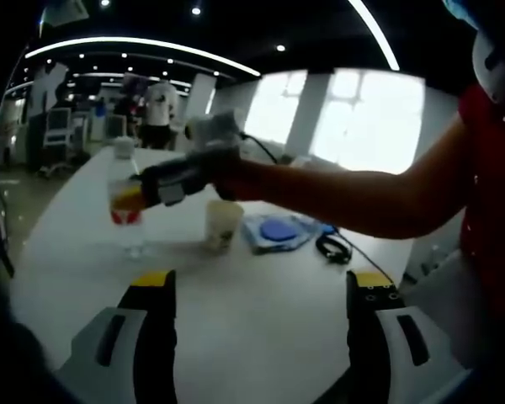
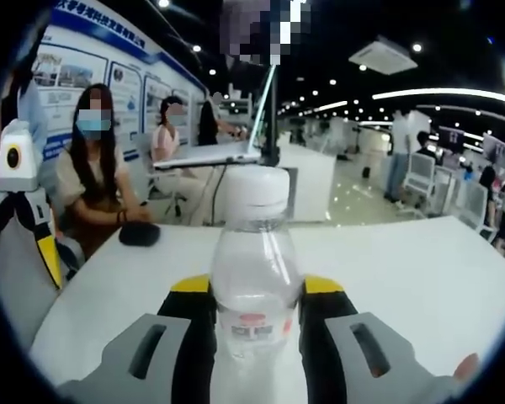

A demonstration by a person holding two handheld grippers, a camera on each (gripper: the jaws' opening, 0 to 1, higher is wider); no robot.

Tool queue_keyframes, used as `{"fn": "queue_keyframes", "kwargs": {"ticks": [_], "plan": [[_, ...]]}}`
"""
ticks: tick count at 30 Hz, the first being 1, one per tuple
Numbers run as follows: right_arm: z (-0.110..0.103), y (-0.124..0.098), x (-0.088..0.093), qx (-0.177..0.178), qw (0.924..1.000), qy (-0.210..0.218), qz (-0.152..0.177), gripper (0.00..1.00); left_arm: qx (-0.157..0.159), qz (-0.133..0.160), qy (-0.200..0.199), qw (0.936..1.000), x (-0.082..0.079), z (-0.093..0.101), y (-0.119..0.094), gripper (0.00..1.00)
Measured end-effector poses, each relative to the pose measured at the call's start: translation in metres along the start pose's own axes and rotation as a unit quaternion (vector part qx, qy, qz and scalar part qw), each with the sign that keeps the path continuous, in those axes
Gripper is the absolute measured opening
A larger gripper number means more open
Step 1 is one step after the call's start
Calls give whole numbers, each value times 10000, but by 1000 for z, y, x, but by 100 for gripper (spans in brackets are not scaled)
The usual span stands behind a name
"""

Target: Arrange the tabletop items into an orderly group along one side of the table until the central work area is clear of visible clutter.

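the right gripper [image 2: 257, 295] is pinching a clear water bottle [image 2: 256, 278] between its jaws, holding it upright over the white table [image 2: 404, 261] — the step in hand looks like carrying it toward one side. in the left gripper view the same bottle [image 1: 126, 206] is sitting in the right gripper [image 1: 151, 189] near the far edge, beside a paper cup [image 1: 222, 225], a blue-lidded packet [image 1: 276, 231] and a black cable [image 1: 332, 247]. the left gripper [image 1: 261, 290] is waiting with jaws spread, holding nothing. next the bottle probably wants setting down upright close to the cup — gently, since it is tall and could tip.
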State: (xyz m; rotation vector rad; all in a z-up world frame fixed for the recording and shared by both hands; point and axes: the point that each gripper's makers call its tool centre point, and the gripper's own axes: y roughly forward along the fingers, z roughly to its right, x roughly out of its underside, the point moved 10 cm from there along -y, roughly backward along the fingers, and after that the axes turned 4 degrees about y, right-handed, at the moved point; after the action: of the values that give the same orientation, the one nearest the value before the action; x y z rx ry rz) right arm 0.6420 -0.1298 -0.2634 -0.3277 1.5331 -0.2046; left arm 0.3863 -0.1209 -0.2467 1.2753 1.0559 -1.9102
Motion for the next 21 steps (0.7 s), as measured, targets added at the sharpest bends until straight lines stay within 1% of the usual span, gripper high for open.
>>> {"fn": "queue_keyframes", "kwargs": {"ticks": [6, 12, 15, 21], "plan": [[-1, -16, 1, 71, 10000, 38, 34, 36, 13, -26, 20, 10000, 0, 1, 1, 80], [-1, -32, 6, 161, 9998, 99, 38, 36, 9, -63, 49, 10000, 0, 2, 2, 80], [-1, -40, 8, 215, 9995, 194, 104, 36, 9, -94, 58, 9999, 0, 2, 2, 80], [-4, -50, 14, 255, 9993, 236, 112, 36, 14, -146, 74, 9999, 1, 2, 3, 79]]}}
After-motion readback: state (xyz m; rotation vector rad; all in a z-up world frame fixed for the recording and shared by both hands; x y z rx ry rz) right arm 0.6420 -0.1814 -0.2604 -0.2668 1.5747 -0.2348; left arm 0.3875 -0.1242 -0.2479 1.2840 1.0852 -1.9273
